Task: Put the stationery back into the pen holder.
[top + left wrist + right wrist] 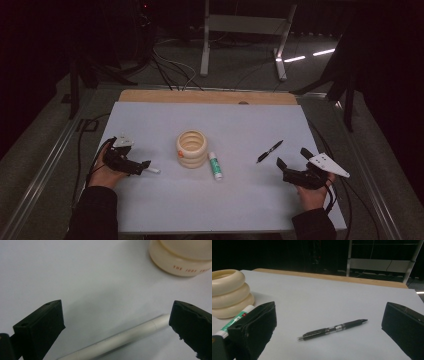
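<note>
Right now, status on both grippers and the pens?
Left gripper open over white pen. Right gripper open, short of black pen. Nothing between.

Left gripper (146, 167): by a white pen (152, 170)
Right gripper (291, 163): near a black pen (270, 151)
Centre: cream ringed holder (191, 148), glue stick (215, 165) beside it

Dim room beyond the white-topped table (150, 120): grey floor (240, 70), white metal frame (245, 24), perhaps cables (170, 65).

A ringed holder (191, 148) is sitting at the frame's centre, a glue stick (215, 165) lying just right of it, a pen (269, 151) lying farther right, a white marker (151, 170) lying lower left.
</note>
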`<state>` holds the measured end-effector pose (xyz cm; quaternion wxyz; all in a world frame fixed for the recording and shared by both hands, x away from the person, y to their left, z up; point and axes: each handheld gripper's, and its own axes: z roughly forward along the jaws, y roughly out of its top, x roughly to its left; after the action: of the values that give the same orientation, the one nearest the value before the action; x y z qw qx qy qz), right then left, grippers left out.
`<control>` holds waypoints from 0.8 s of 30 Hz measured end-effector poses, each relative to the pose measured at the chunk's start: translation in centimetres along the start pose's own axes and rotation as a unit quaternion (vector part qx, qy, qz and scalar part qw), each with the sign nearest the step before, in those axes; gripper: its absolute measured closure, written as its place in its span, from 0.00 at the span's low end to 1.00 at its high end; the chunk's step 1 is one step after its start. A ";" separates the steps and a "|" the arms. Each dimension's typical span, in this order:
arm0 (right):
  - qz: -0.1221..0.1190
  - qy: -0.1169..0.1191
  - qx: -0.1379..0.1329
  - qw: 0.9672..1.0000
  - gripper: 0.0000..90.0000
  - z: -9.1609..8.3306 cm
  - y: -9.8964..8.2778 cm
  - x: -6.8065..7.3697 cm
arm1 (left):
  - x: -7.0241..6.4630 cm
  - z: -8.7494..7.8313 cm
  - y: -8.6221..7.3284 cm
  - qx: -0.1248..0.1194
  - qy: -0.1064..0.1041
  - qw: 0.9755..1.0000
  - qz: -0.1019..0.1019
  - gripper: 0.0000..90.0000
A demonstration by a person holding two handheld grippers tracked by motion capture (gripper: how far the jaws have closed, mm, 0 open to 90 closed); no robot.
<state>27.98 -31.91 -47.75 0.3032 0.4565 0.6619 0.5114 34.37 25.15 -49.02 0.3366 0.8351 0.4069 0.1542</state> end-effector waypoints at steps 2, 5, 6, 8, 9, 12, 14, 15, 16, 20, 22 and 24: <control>0.000 0.000 0.000 1.000 0.00 0.0 0.0 0.0 | 0.0 0.2 0.0 0.005 -0.009 1.000 0.001 0.01; 0.001 0.000 0.000 1.000 0.00 0.0 0.0 0.0 | 0.1 0.6 -0.1 0.020 -0.015 1.000 0.011 0.02; 0.001 0.000 0.000 1.000 0.00 0.0 0.0 0.0 | 0.1 0.7 -0.1 0.025 -0.016 0.999 0.012 0.03; 0.001 0.000 0.000 1.000 0.00 0.0 0.0 0.0 | 0.3 0.8 -0.3 0.031 -0.020 0.999 0.012 0.04; 0.001 0.000 0.000 1.000 0.00 0.0 0.0 0.0 | 0.4 0.9 -0.3 0.035 -0.022 0.999 0.014 0.05; 0.001 0.001 0.000 1.000 0.00 0.0 0.0 0.0 | 0.5 1.1 -0.5 0.047 -0.022 0.999 0.012 0.09; 0.001 0.001 0.000 1.000 0.00 0.0 0.0 0.0 | 0.6 1.2 -0.6 0.057 -0.024 0.998 0.015 0.13; 0.002 0.001 0.000 1.000 0.00 0.0 0.0 0.0 | 0.6 1.3 -0.6 0.061 -0.026 0.998 0.019 0.15; 0.002 0.001 0.001 1.000 0.00 0.0 0.0 0.0 | 0.4 1.4 -0.6 0.068 -0.030 0.997 0.027 0.17; 0.003 0.002 0.001 1.000 0.00 0.0 0.0 0.0 | -0.1 1.9 -0.8 0.098 -0.050 0.993 0.053 0.26; 0.002 0.002 0.001 1.000 0.00 0.0 0.0 0.0 | -0.3 1.8 -0.8 0.100 -0.047 0.992 0.065 0.34; 0.003 0.002 0.001 1.000 0.00 0.0 0.0 0.0 | -0.4 1.7 -0.6 0.104 -0.050 0.991 0.071 0.40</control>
<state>28.00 -31.93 -47.78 0.3002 0.4579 0.6616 0.5124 34.64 24.36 -50.68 0.2556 0.8992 0.3429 0.0926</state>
